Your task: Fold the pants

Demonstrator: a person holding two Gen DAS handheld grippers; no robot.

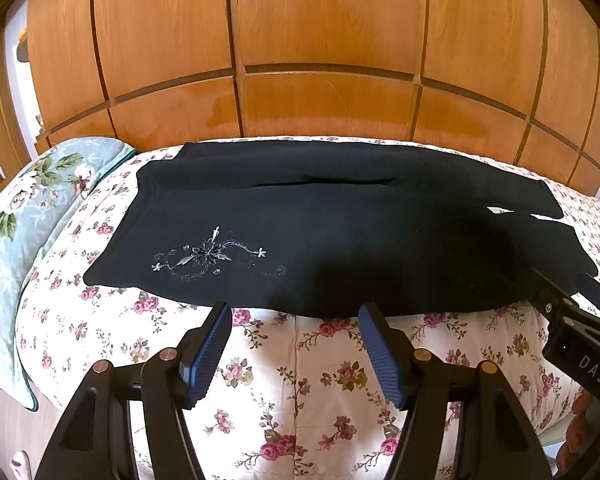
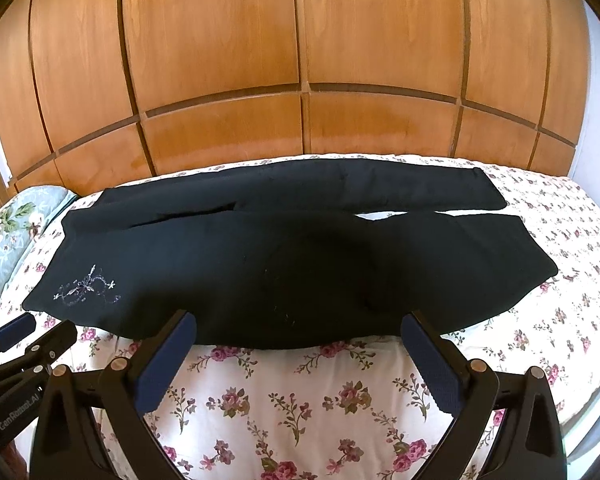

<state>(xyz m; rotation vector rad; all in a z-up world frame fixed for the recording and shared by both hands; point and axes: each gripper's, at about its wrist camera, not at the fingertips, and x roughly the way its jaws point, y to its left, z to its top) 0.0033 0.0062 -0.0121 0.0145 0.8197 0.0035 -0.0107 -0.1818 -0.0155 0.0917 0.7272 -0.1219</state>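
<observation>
Both claws, left claw and right claw, gape above seemingly flat pants.

Bare strip of floral bed open along near edge, under both tongs, wide enough for either to pass. Black pants spread across middle. Wooden wardrobe tight against far side, no passage behind. Pillow blocking left end. Right end of bed bare. Left tongs and right tongs side by side, close.
</observation>
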